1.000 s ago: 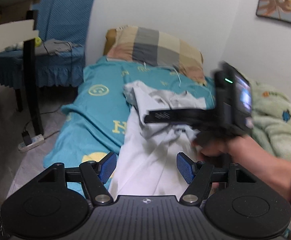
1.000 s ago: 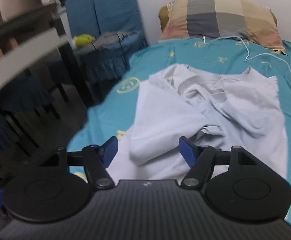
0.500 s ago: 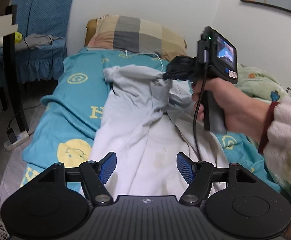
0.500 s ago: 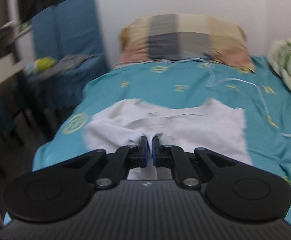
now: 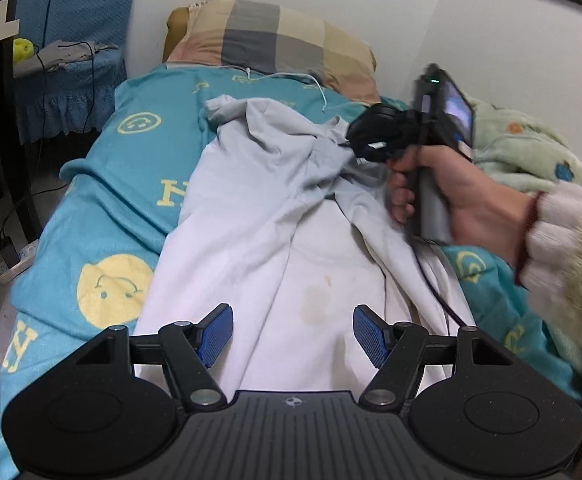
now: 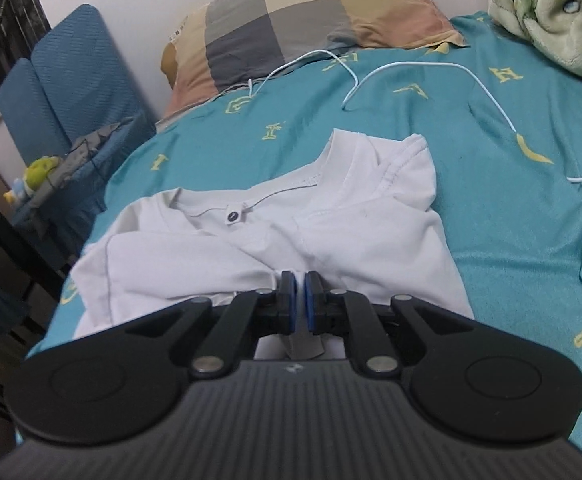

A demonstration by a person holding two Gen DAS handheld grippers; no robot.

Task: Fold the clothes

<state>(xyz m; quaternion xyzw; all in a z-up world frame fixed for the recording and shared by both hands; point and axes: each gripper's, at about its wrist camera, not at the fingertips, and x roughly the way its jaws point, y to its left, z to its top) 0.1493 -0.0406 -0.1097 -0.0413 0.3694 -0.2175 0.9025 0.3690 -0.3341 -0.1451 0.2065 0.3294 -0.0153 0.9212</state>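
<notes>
A white T-shirt (image 5: 283, 240) lies lengthwise on the teal bed sheet (image 5: 139, 184), its collar end bunched up. My left gripper (image 5: 293, 334) hovers open over the shirt's lower part, with a stained patch of cloth showing between its blue pads and nothing gripped. Farther up the bed a person's hand (image 5: 443, 188) holds my right gripper (image 5: 357, 138) at the shirt's shoulder. In the right wrist view the right gripper (image 6: 300, 300) has a fold of the T-shirt (image 6: 351, 232) pinched between its pads, just below the collar and label; its jaws are opening slightly.
A checked pillow (image 5: 275, 36) lies at the bed's head, with a white cable (image 6: 431, 68) trailing over the sheet. A green fleece blanket (image 6: 551, 12) is heaped on the right. A blue covered chair (image 5: 63, 64) and a power strip (image 5: 11, 260) stand left of the bed.
My right gripper went from open to shut on the shirt's shoulder fold and rolled upright, drawing that end out. My left gripper sank closer to the shirt's lower part, still open.
</notes>
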